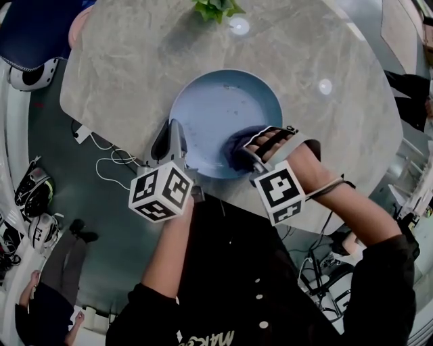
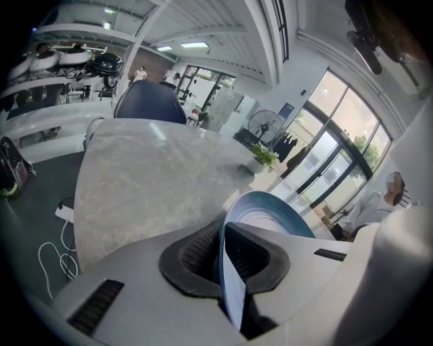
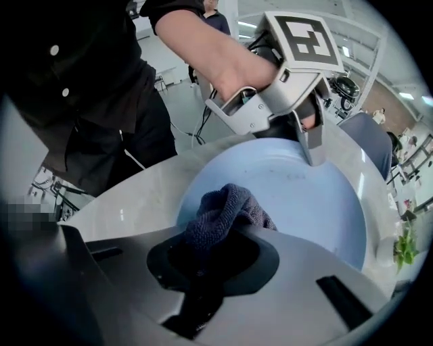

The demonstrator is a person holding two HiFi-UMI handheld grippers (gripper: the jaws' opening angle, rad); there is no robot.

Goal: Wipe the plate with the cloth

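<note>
A light blue plate lies on a grey marble table, close to the edge where the person stands. The plate is shallow, with a low raised rim. The only thing in it is a dark blue cloth, which sits bunched on the near right part of the inside, touching the surface. The other part of the plate is bare, except for a few very small dark specks near the middle.

The left gripper comes to the plate from the near left side. Its jaws are almost fully closed and they clamp the plate's rim: in the left gripper view the thin blue edge passes straight between the two black pads, with one pad on each side of it.

The right gripper points steeply down into the plate. Its jaws are closed on the cloth. In the right gripper view a folded lump of cloth comes out from between the pads and rests on the plate, and more of the cloth fills the gap behind them. The same view shows the left gripper on the opposite rim, held by a bare forearm.

At the far edge of the table stands a small green plant in a white pot. It is well apart from the plate.
</note>
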